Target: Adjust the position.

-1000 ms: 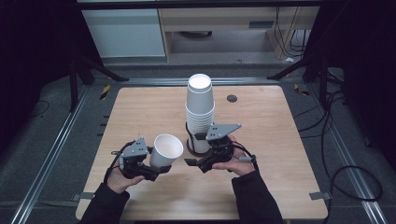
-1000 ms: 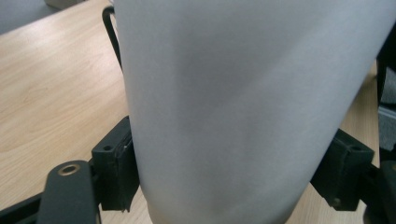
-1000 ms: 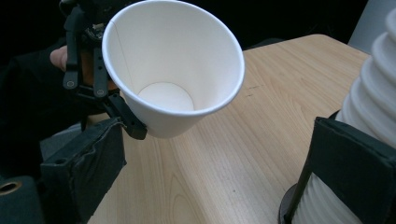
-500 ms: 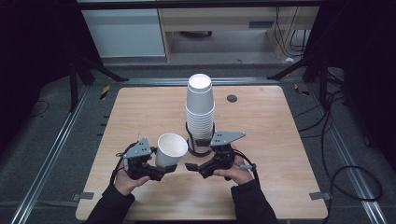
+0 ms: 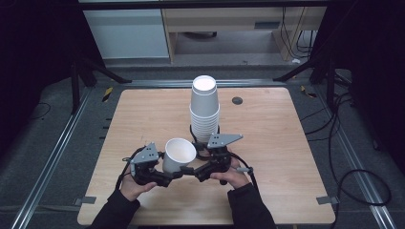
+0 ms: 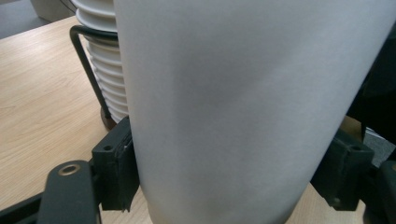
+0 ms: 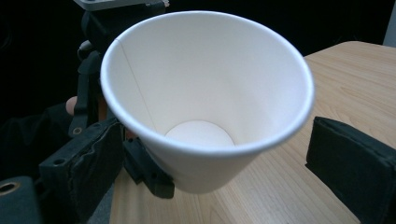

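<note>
Left claw [image 5: 173,177] clamped on a smooth white tapered paper cup [image 5: 179,154]; right claw [image 5: 190,172] spread wide, pads clear of it.
The cup tilts, mouth open, above the pale wood-grain counter [image 5: 286,157] near its front edge. Just behind stands a tall stack of ribbed-rim white paper cups [image 5: 204,107] in a black wire holder [image 6: 88,70].
</note>
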{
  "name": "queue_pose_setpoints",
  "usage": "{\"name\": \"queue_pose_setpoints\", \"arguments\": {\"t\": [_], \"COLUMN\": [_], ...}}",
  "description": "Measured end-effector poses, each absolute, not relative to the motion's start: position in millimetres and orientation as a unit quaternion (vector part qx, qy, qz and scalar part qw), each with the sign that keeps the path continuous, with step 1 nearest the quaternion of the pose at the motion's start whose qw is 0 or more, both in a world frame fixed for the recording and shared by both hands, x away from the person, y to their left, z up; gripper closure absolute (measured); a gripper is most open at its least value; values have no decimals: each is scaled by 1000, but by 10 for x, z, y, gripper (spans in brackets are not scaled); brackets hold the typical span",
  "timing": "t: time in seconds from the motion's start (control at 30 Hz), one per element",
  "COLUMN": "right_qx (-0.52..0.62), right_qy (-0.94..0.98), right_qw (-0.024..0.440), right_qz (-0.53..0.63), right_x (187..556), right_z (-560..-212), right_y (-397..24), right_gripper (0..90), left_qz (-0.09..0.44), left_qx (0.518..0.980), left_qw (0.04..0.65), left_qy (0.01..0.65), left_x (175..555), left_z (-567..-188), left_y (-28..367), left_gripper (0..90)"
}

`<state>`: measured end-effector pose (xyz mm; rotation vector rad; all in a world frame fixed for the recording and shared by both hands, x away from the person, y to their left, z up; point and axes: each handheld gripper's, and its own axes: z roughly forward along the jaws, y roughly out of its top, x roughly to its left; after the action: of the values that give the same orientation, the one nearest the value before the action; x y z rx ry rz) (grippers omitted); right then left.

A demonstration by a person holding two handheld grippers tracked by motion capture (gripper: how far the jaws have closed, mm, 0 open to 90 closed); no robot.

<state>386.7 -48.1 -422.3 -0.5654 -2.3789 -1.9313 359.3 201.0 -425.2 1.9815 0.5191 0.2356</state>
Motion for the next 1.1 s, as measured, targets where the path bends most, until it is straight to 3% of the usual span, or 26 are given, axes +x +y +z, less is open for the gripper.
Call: {"name": "queue_pose_setpoints", "arguments": {"t": [0.73, 1.1], "right_qx": [-169, -160], "right_qy": [-737, -732], "right_qw": [47, 34], "right_qz": [-653, -661], "right_x": [3948, 3923], "right_z": [-4293, -4267], "right_y": [-212, -206], "right_gripper": [92, 136], "left_qz": [97, 99], "left_qx": [826, 822], "left_qw": [513, 518], "left_qy": [212, 213], "left_x": [3574, 3577], "left_z": [-4265, -4253], "left_y": [1998, 2019], "left_gripper": [217, 202]}}
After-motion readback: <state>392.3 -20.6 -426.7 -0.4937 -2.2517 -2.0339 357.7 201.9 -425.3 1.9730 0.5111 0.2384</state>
